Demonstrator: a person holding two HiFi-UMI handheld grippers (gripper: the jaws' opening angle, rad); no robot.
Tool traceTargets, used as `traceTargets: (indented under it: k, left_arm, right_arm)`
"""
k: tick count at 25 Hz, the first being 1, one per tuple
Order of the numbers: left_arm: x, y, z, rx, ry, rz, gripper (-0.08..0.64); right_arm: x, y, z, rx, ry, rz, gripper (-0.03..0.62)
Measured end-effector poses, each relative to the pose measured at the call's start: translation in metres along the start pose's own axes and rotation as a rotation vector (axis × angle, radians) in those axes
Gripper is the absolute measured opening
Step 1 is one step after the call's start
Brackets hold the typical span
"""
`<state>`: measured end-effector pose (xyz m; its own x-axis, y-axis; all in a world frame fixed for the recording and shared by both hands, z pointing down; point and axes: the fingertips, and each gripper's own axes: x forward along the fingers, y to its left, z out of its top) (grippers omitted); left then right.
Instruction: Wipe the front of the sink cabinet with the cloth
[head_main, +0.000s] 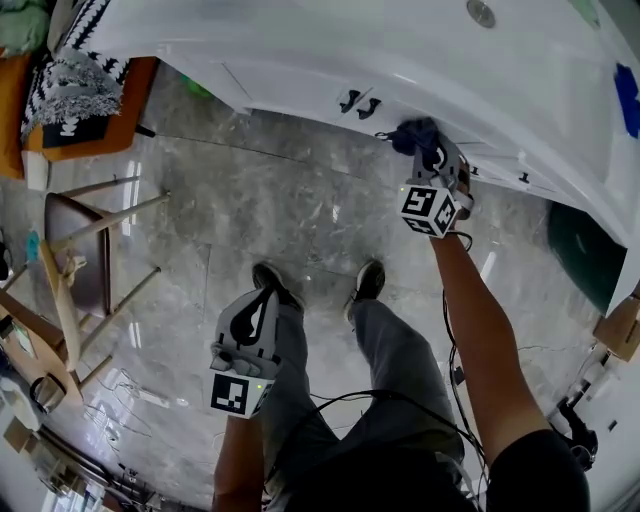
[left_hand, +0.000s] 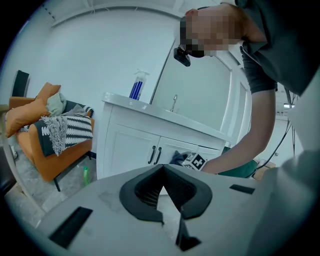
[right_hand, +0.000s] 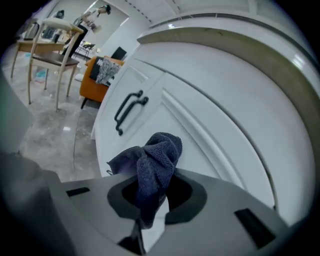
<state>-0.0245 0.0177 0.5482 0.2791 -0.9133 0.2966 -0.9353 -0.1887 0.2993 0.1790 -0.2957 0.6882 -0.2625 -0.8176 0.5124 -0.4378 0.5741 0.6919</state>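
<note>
In the head view, the right tool (head_main: 430, 157) was held out at about 1 o'clock from the picture's centre, up at the front of the white sink cabinet (head_main: 300, 88). Its jaws were seen clamped on a dark blue-grey cloth (right_hand: 157, 155) in the right gripper view, with the bunched cloth standing out past the jaw tips of the right tool (right_hand: 152, 200). The cloth (head_main: 412, 133) was set at the cabinet door, at about 4 o'clock from the pair of black door handles (head_main: 358, 101). Whether the cloth pressed on the door or sat just off it could not be told. In the right gripper view, the handles (right_hand: 127, 110) were seen at 11 o'clock from the cloth on the panelled door (right_hand: 200, 120).

The left tool (head_main: 262, 298) was held low at about 7 o'clock, over the grey marble floor (head_main: 250, 200) and well apart from the cabinet. In the left gripper view, its jaws were seen closed tip to tip, with nothing between them in the left tool (left_hand: 163, 169).

A blue spray bottle (left_hand: 136, 85) was seen upright on the cabinet's surface (left_hand: 165, 116). An orange seat (head_main: 90, 100) with a striped throw was placed at 10 o'clock, and a wooden chair (head_main: 80, 260) at 9 o'clock.
</note>
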Motion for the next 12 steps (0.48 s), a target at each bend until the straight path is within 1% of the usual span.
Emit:
traceTargets:
  k: [3,5,7,12]
  left_arm:
    - [0.002,0.003,-0.011,-0.054,0.022,0.018,0.004]
    - [0.006,0.002,-0.023,-0.071,0.029,0.017,0.005]
    - [0.009,0.001,-0.036,-0.079,0.038,0.013,0.004]
    - [0.011,0.006,-0.063,-0.086,0.069,0.023,0.003]
  right_arm:
    - [-0.004,-0.018,-0.068,0.014,0.119,-0.031,0.046]
    - [0.003,-0.012,-0.087,0.029,0.154,-0.036,0.047]
    - [0.018,0.008,-0.081,0.053,0.149,-0.017,0.046]
    - [0.061,0.081,-0.035,0.157,0.088,0.077,0.046]
